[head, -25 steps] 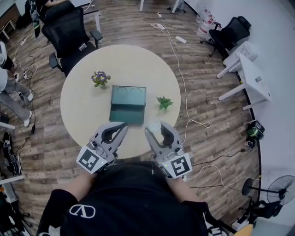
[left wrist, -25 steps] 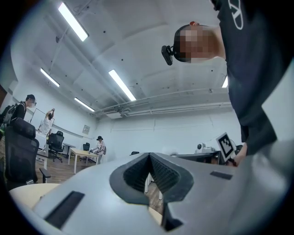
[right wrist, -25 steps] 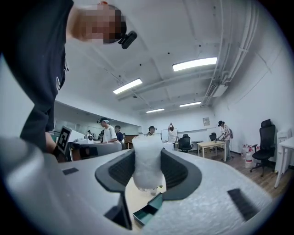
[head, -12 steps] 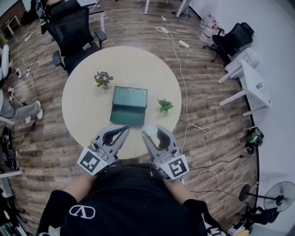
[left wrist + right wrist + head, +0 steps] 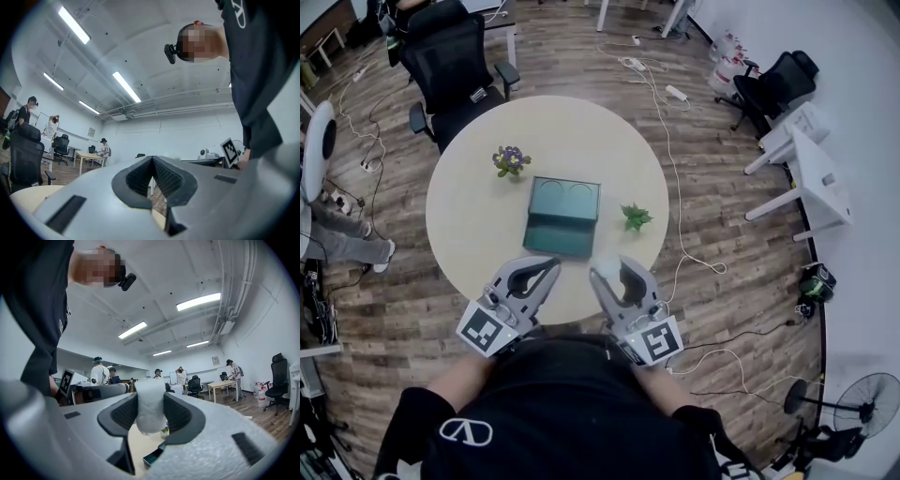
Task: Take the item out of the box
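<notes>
A dark teal box lies open in the middle of the round table. My right gripper hovers over the table's near edge, short of the box, shut on a soft white item. In the right gripper view the white item fills the gap between the dark pads, and a corner of the box shows below. My left gripper is beside it at the left, level with it, jaws shut with nothing in them; in its own view the left gripper points up into the room.
A small purple flower pot stands left of the box and a small green plant right of it. Black office chairs stand behind the table, cables run over the wooden floor, and a person's legs show at the left.
Both grippers have stayed near the table's front edge; the right one has shifted slightly left. The person at the left edge has moved.
</notes>
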{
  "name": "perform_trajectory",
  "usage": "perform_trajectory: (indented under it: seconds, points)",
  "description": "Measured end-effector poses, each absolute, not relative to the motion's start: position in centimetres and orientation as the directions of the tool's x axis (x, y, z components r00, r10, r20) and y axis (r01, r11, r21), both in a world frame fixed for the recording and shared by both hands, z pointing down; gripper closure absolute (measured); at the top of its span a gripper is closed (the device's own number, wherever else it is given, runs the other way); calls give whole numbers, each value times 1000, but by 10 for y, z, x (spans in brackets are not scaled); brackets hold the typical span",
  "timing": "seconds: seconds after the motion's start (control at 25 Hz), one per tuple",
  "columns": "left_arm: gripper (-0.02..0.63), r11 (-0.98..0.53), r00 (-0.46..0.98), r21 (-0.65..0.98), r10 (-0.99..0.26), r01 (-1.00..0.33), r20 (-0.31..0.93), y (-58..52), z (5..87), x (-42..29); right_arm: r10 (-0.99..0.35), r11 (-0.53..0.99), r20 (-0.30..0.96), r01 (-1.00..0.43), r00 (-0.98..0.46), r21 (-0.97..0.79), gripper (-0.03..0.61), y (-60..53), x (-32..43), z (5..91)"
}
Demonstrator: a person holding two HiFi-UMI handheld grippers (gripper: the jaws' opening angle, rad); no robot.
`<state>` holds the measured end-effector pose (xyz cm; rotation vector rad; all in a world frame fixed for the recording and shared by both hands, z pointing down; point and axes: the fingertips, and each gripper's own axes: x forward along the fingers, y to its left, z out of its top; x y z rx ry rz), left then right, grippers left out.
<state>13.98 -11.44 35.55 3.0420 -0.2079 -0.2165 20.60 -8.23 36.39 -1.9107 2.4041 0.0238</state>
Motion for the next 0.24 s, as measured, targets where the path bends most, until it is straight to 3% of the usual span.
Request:
perform_trajectory:
  seconds: [0.24]
  points:
    - [609,-986,980,101,-145,-132,-135,-113,355,140,-971,230,-67,-973,-228,-28,407,-80,206,362]
